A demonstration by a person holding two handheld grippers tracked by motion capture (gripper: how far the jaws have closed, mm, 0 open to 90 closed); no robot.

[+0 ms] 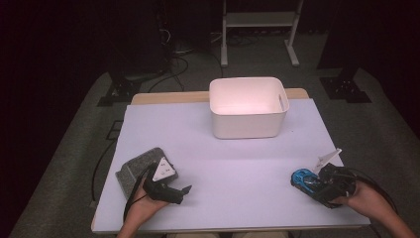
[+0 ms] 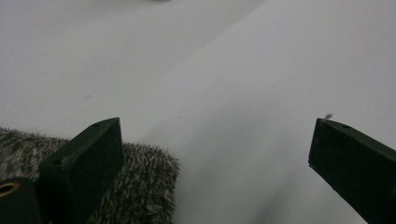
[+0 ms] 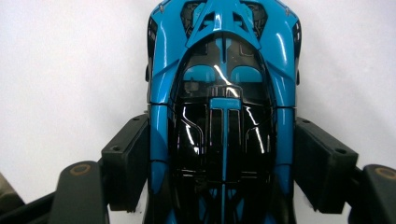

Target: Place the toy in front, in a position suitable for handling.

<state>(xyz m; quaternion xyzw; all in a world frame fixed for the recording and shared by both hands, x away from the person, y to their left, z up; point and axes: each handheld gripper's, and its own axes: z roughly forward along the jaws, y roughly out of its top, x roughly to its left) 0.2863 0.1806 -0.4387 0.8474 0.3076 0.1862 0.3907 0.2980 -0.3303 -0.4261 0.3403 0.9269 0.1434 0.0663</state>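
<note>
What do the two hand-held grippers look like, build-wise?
Both are black. The left hand-held gripper carries a pale grey three-cornered plate on top, and a black cable trails back from it. The right hand-held gripper has a similar pale plate and black cabling. Up close, the jaws are blocky matte-black pads with small screw holes and brass-coloured rings near their bases. No sleeves visible; forearms are bare.
</note>
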